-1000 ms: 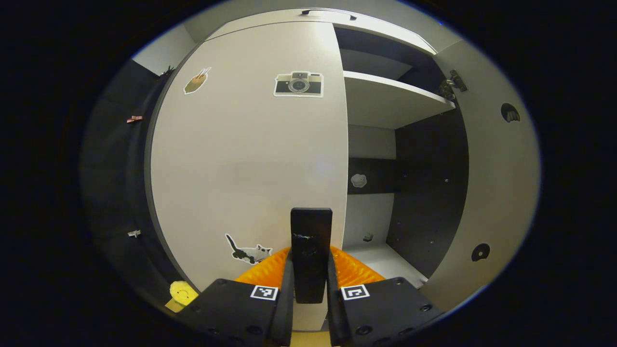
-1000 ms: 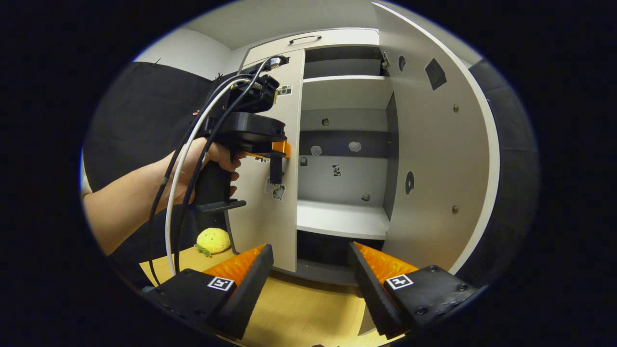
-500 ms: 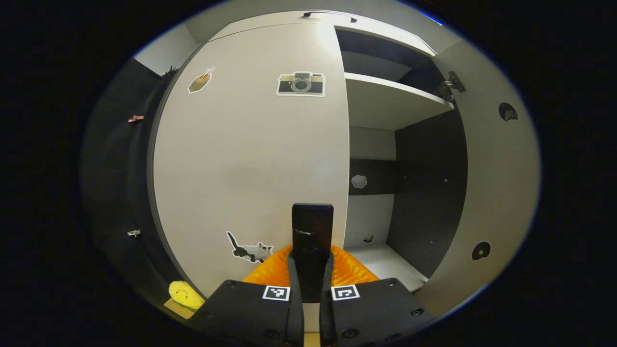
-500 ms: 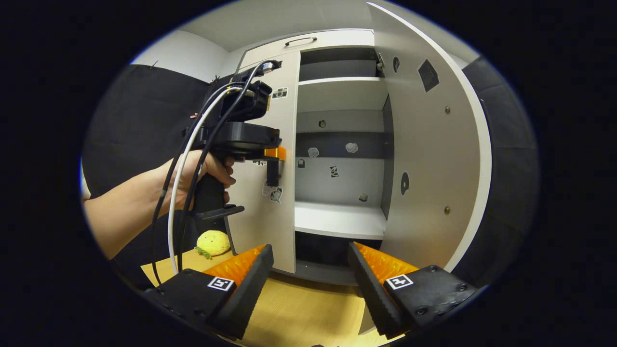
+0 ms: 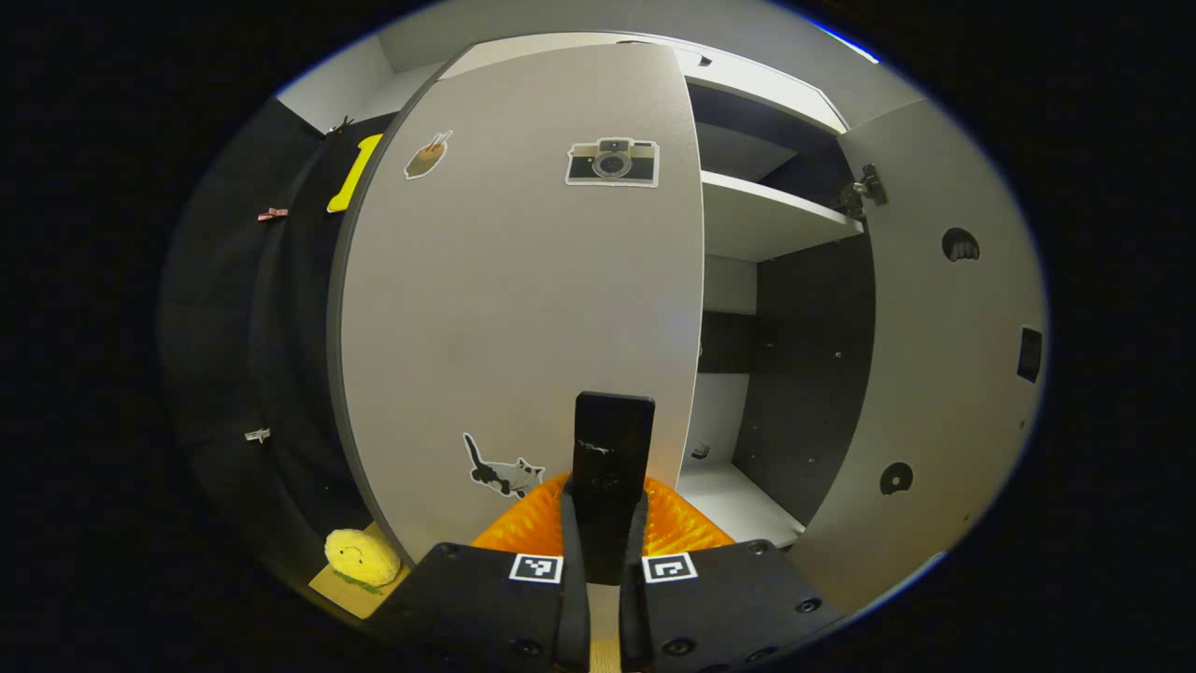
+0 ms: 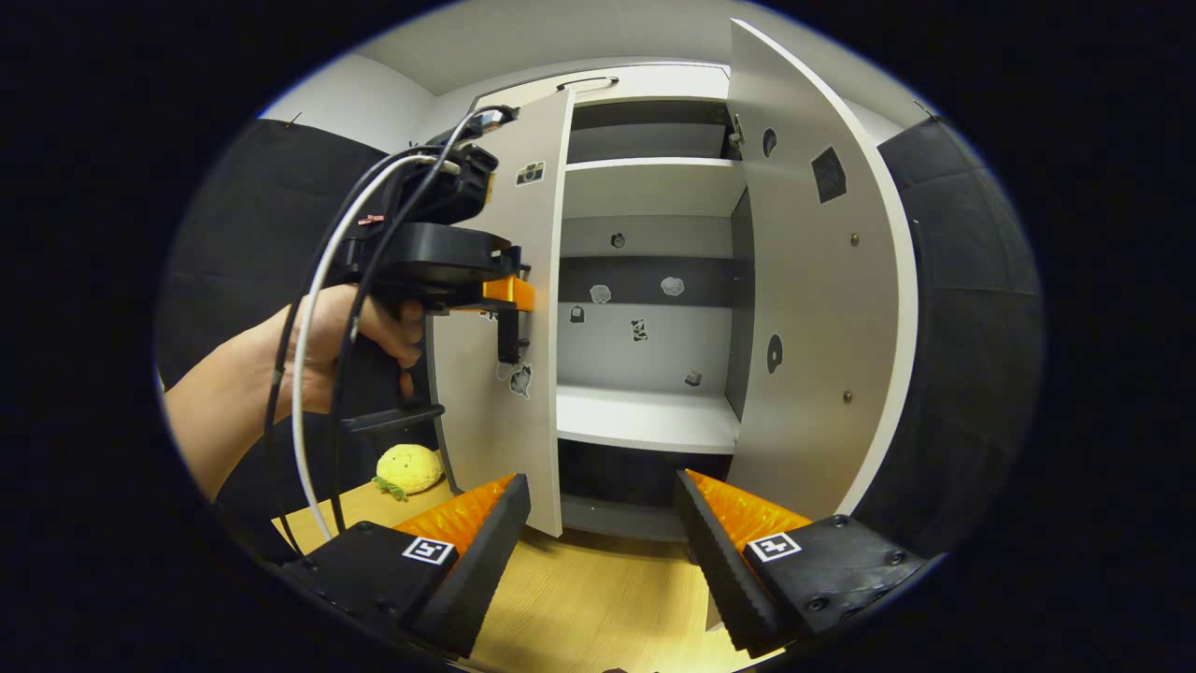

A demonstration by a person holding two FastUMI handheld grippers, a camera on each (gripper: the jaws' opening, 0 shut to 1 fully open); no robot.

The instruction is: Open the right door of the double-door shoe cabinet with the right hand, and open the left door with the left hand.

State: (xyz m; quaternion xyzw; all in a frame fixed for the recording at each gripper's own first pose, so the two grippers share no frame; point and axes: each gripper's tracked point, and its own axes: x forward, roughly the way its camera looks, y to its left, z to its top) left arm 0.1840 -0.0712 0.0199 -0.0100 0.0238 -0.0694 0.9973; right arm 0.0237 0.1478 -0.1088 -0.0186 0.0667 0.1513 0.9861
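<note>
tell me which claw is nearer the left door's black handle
Left. The left claw is shut on the black handle of the left door. The right claw hangs open, back from the cabinet, over the wooden floor.

Black cloth (image 6: 252,252) is hanging along the white wall (image 6: 360,98), and pale wood flooring (image 6: 598,608) is catching warm light below.

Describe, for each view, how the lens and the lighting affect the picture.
Left gripper view: fisheye bows the left door; cabinet interior falls into deep shadow. Right gripper view: right door curves outward; shelf evenly lit, image sharp.
</note>
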